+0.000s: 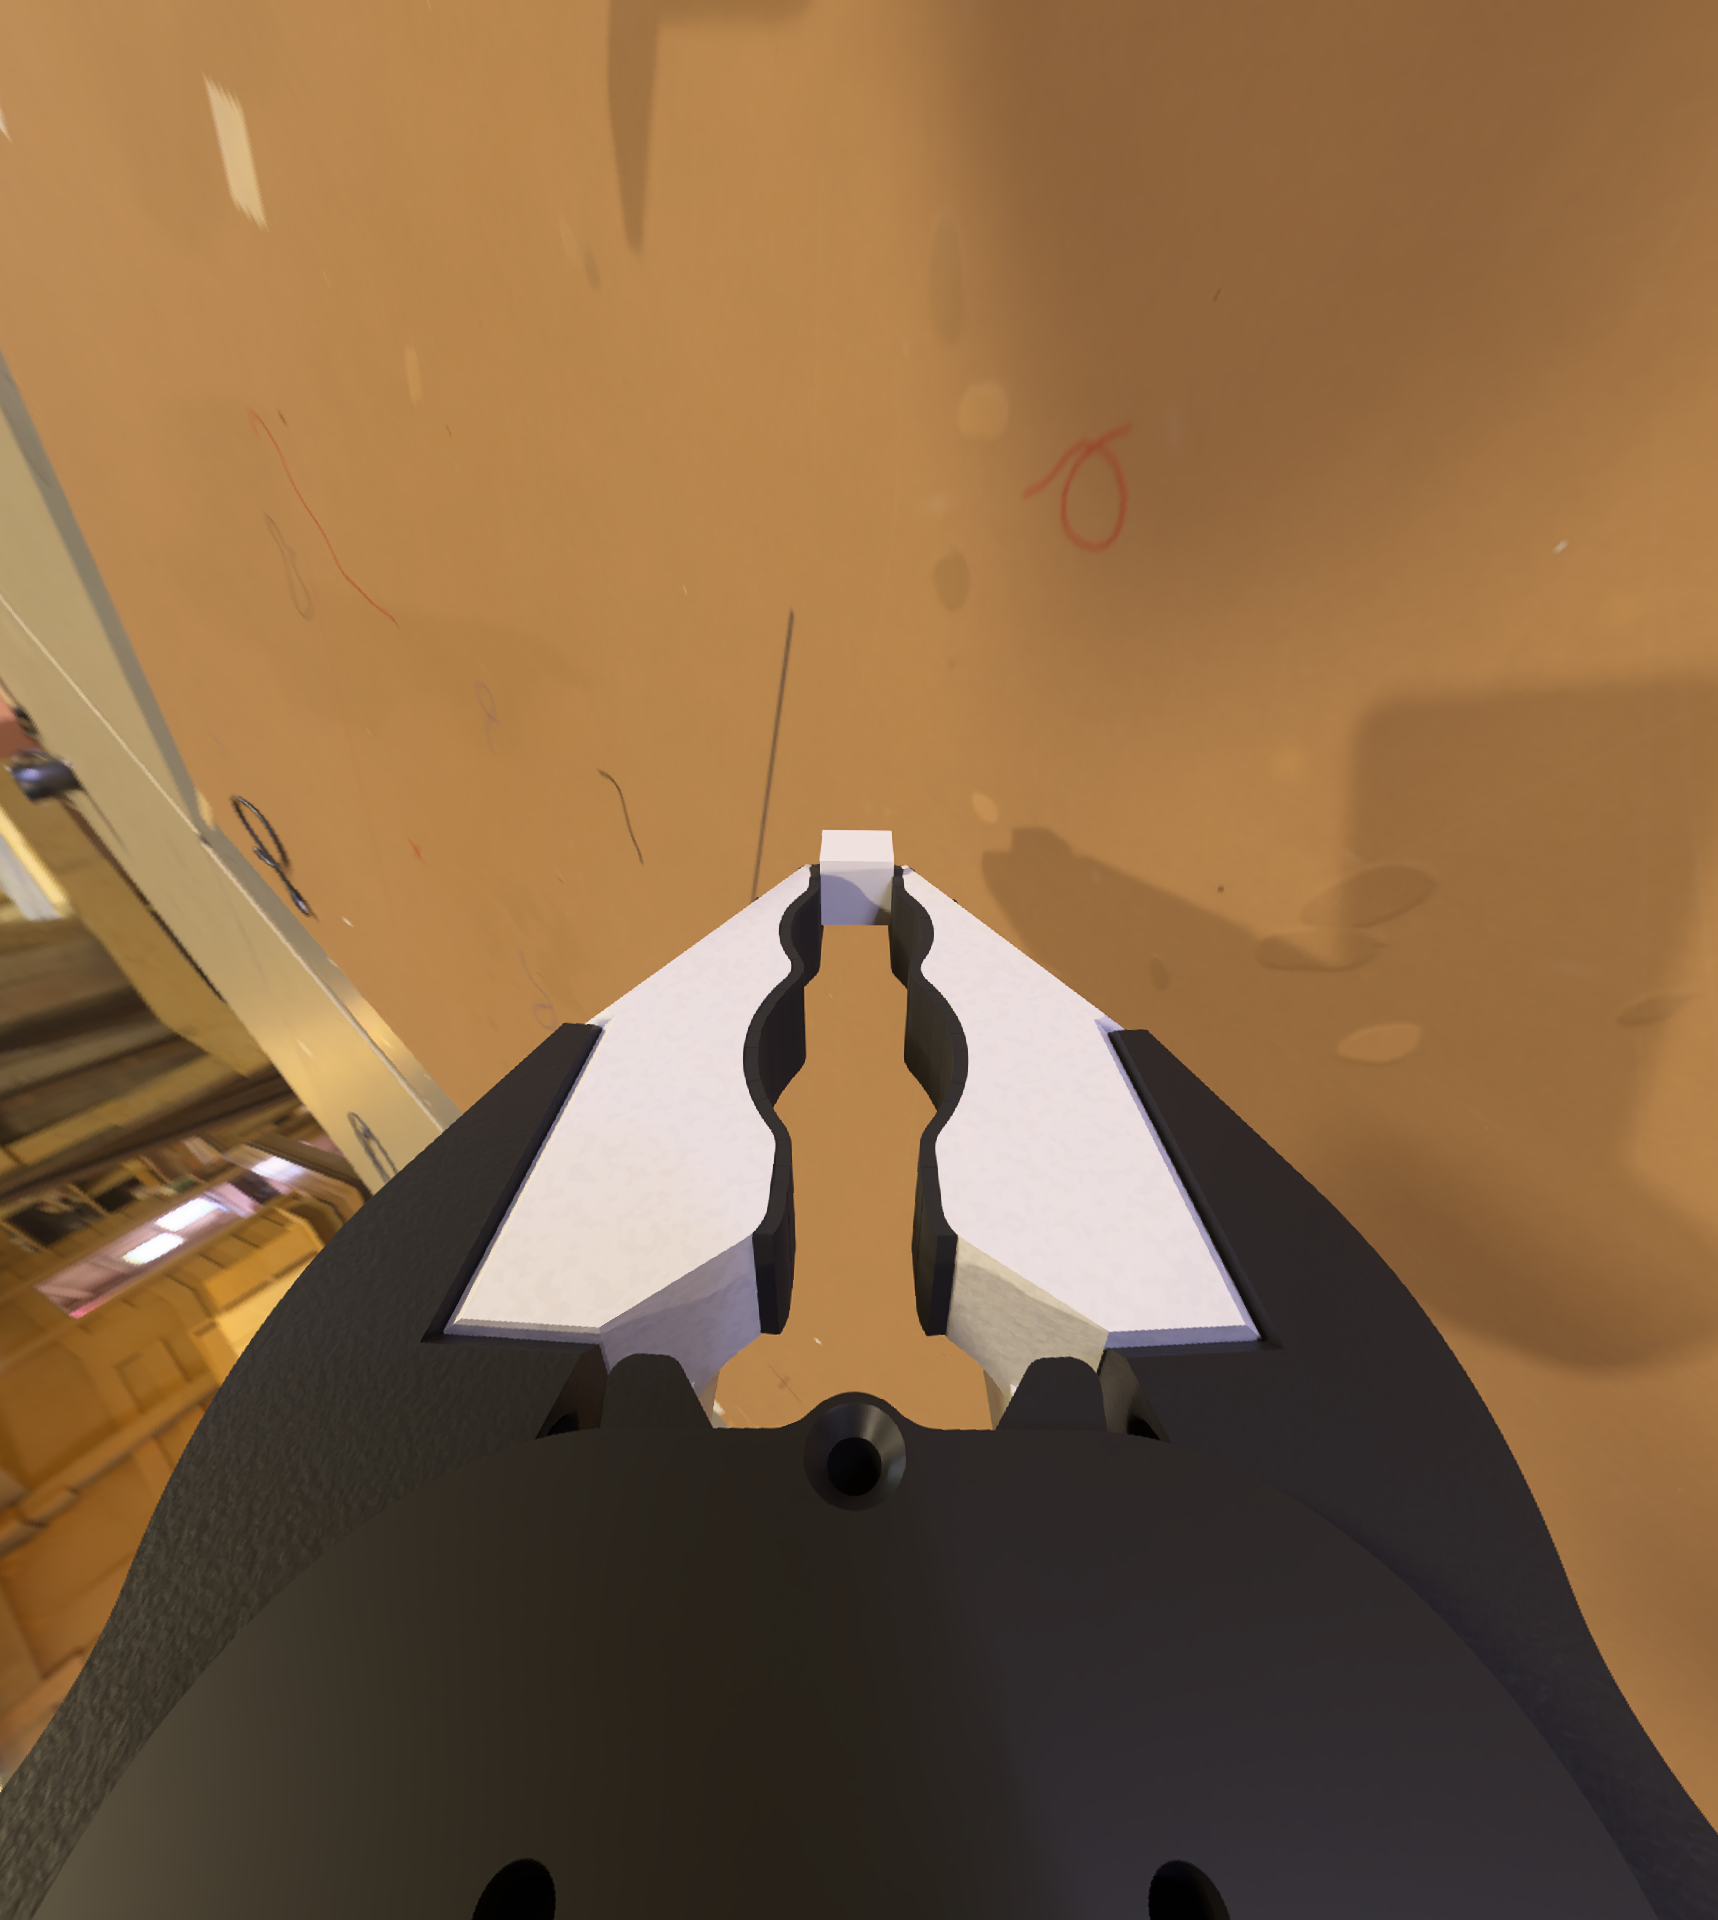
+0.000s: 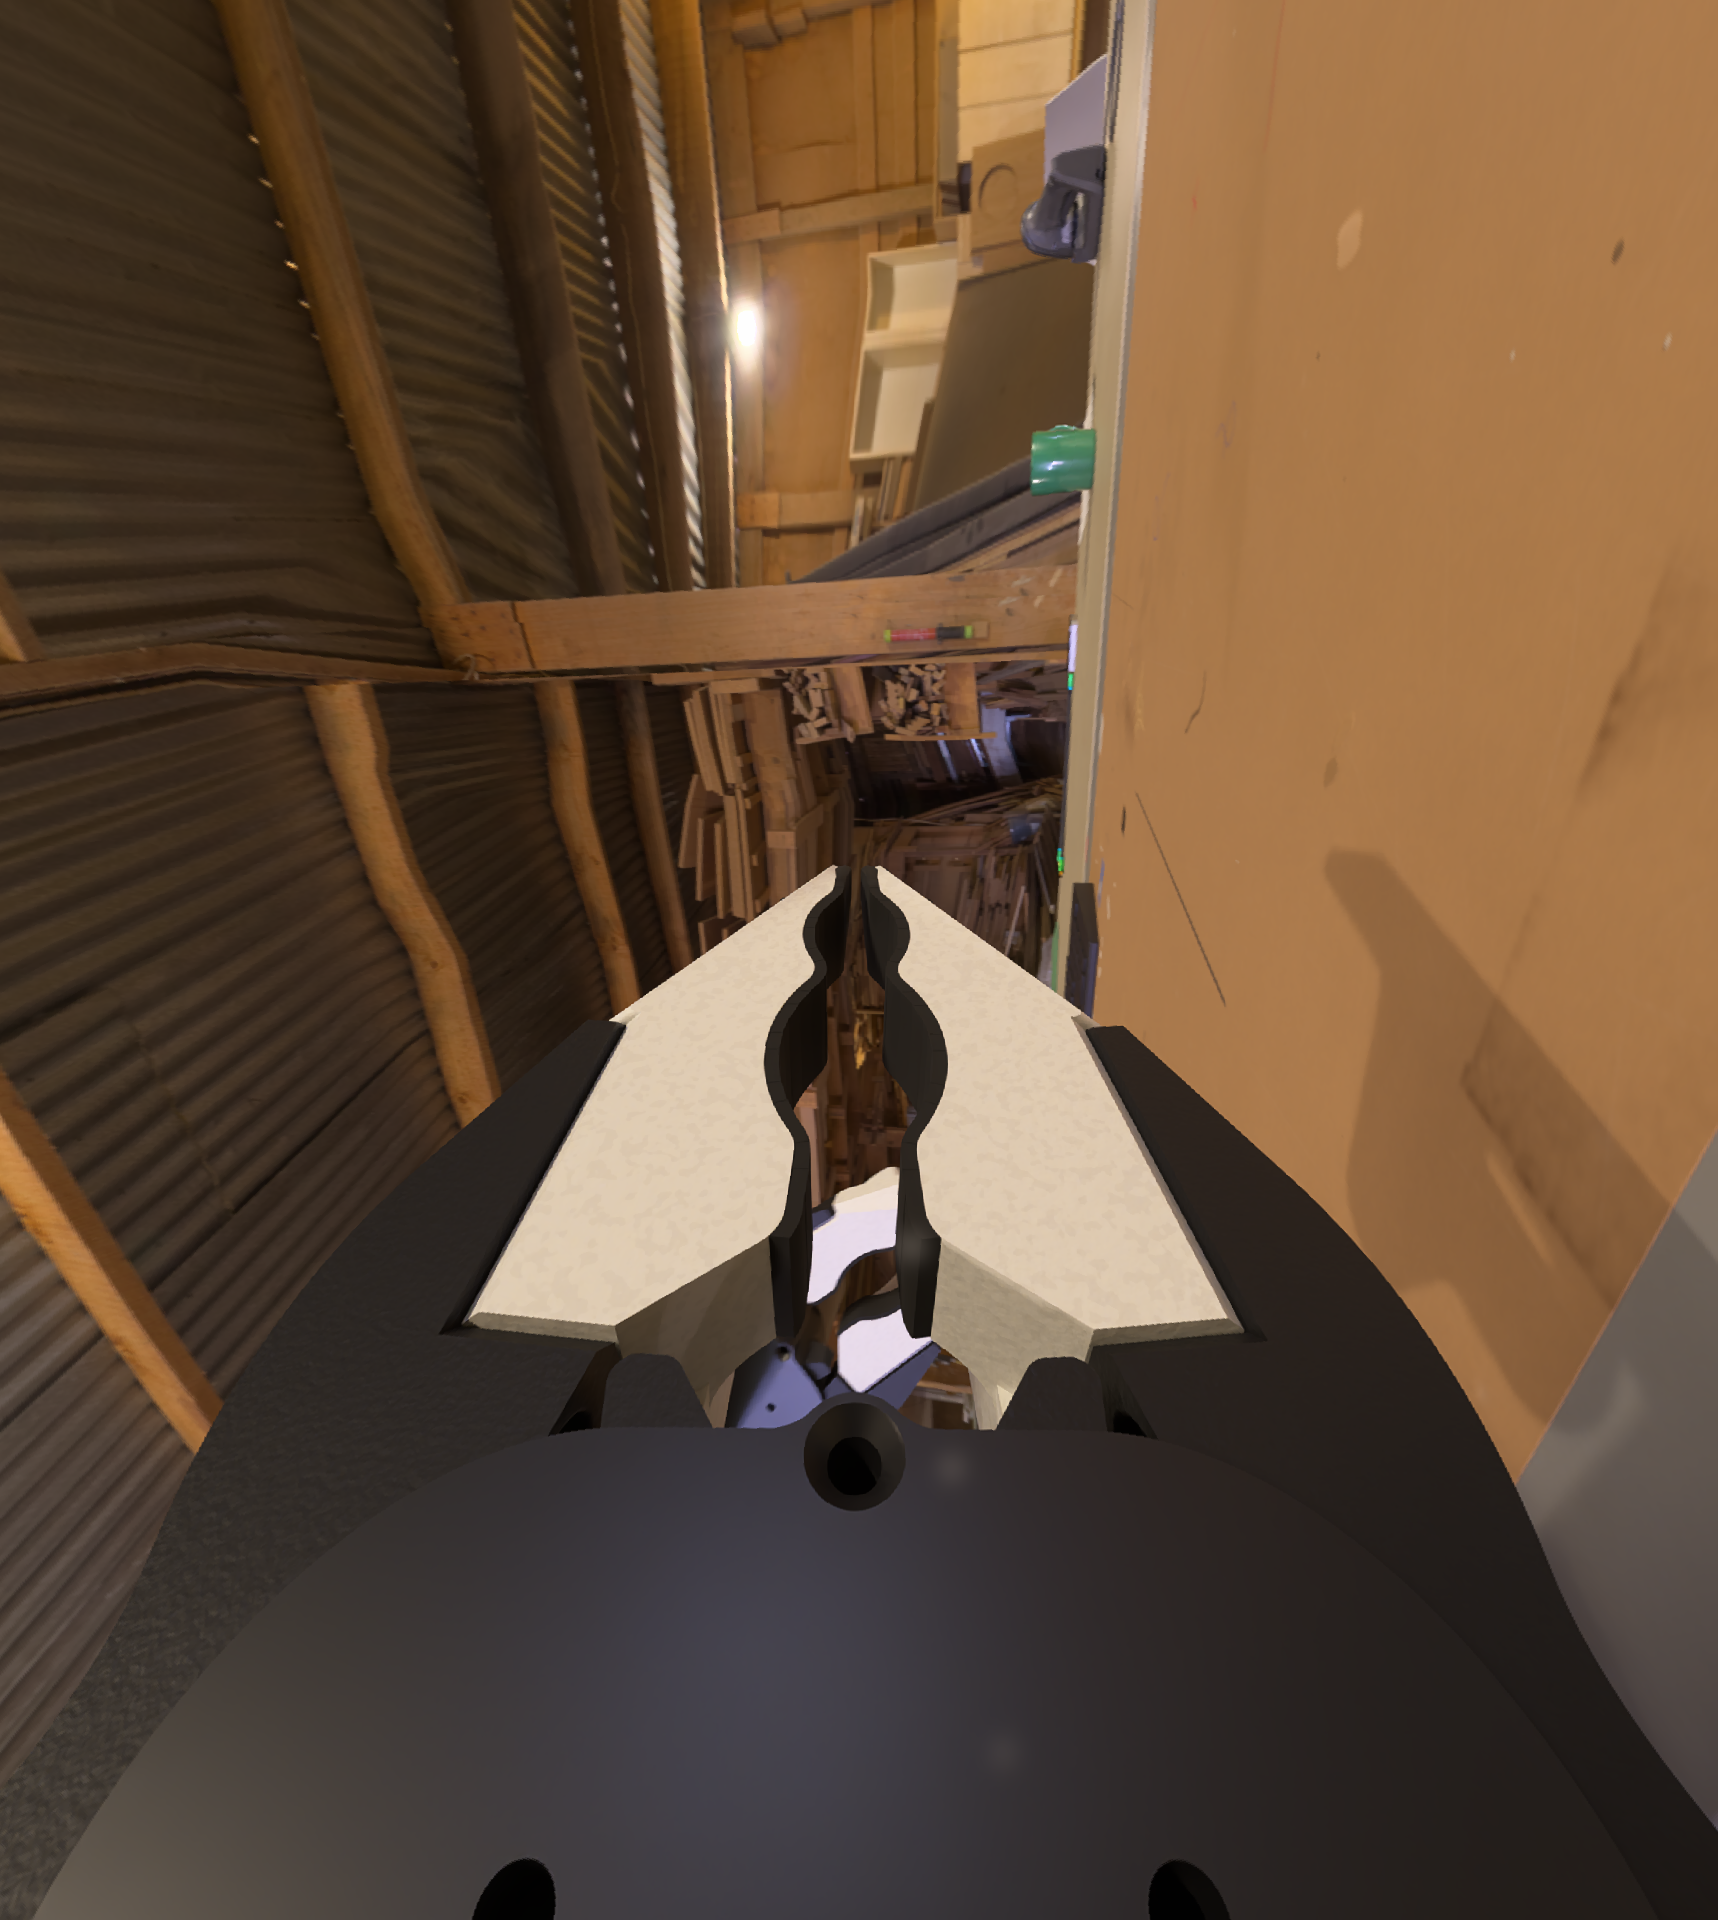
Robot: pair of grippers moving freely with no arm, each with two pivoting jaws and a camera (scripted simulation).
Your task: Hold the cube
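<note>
In the left wrist view a small white cube (image 1: 856, 871) sits between the tips of my left gripper (image 1: 856, 894). The jaws are shut on its two sides and hold it over the brown tabletop (image 1: 1146, 416). Its top and near face show; its sides are hidden by the fingertips (image 1: 805, 914). In the right wrist view my right gripper (image 2: 856, 883) is shut and empty, its tips almost touching. It is turned on its side, with the tabletop (image 2: 1457, 520) standing along the right of the view. Part of the other gripper (image 2: 793, 1382) shows low between its fingers.
The table's pale edge (image 1: 55, 644) runs down the left of the left wrist view, with a workshop beyond. In the right wrist view a green cup (image 2: 1063, 460) and a dark object (image 2: 1061, 213) sit at the table's far edge (image 2: 1094, 623). Pen marks and shadows cover the tabletop.
</note>
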